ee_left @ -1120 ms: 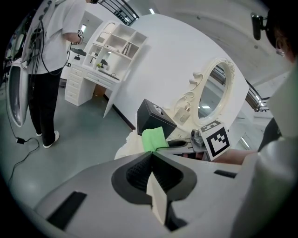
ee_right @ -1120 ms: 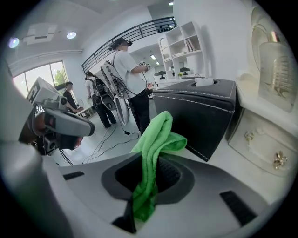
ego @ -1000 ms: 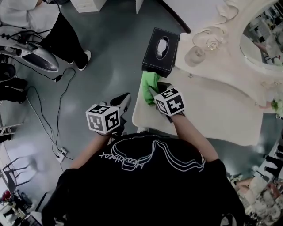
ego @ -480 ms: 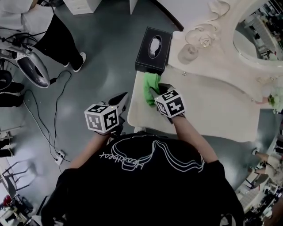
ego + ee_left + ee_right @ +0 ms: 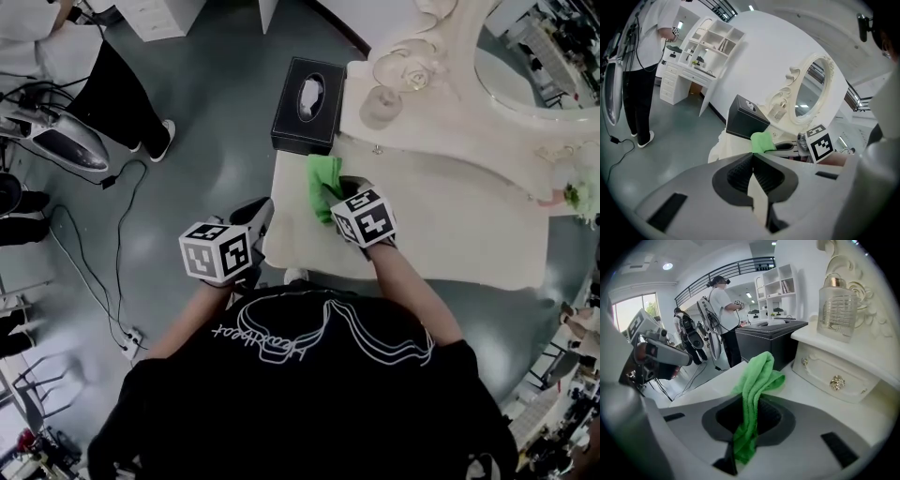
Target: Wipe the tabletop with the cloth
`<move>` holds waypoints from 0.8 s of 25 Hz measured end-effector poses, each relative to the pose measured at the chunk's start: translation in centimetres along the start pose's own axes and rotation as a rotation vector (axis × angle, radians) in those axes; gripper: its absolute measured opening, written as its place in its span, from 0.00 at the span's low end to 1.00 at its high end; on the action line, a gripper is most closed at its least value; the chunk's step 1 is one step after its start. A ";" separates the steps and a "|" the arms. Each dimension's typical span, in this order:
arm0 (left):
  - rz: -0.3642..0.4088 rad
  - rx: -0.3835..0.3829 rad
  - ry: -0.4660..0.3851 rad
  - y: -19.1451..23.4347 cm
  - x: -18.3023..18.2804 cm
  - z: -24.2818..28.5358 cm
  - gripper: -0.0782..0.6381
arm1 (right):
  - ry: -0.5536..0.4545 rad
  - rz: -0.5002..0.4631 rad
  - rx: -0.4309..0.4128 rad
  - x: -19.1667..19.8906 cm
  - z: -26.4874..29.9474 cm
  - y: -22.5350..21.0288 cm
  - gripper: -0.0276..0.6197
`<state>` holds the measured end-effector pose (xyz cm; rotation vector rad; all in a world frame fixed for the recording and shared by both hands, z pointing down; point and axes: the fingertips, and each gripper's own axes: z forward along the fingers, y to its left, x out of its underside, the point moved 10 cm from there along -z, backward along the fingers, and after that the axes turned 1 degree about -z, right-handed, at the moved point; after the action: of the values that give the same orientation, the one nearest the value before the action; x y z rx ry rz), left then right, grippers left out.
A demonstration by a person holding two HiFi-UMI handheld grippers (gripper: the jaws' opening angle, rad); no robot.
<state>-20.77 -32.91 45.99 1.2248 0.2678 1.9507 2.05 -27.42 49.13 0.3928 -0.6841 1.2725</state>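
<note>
My right gripper (image 5: 749, 399) is clamped on the green cloth (image 5: 323, 178), which lies on the tabletop (image 5: 450, 225) near the black tissue box (image 5: 305, 94); left gripper (image 5: 752, 158) pinched together, empty, beside the table; shirt (image 5: 309, 394) lettering unreadable.

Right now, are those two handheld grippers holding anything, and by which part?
The right gripper pinches the green terry cloth by a bunched end; the left gripper is shut, empty.

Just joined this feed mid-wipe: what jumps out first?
The bright green cloth stands out, clamped in the right gripper at the cream tabletop's left end, beside a black tissue box. The left gripper hangs shut and empty off its edge, over the grey floor.
</note>
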 end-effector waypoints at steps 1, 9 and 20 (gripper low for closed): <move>-0.001 0.000 0.000 -0.1 0.1 0.0 0.11 | 0.000 0.002 0.004 0.2 -0.2 -0.1 0.13; 0.001 -0.002 0.005 -1.0 0.4 0.2 0.11 | -0.002 0.008 0.021 1.3 -1.3 -1.6 0.14; 0.034 -0.041 -0.012 -4.7 0.0 0.3 0.11 | -0.006 -0.017 0.005 2.3 -2.5 -4.0 0.14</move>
<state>-18.15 -29.86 43.56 1.2211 0.2012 1.9684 6.81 -25.25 49.15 0.4063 -0.6813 1.2573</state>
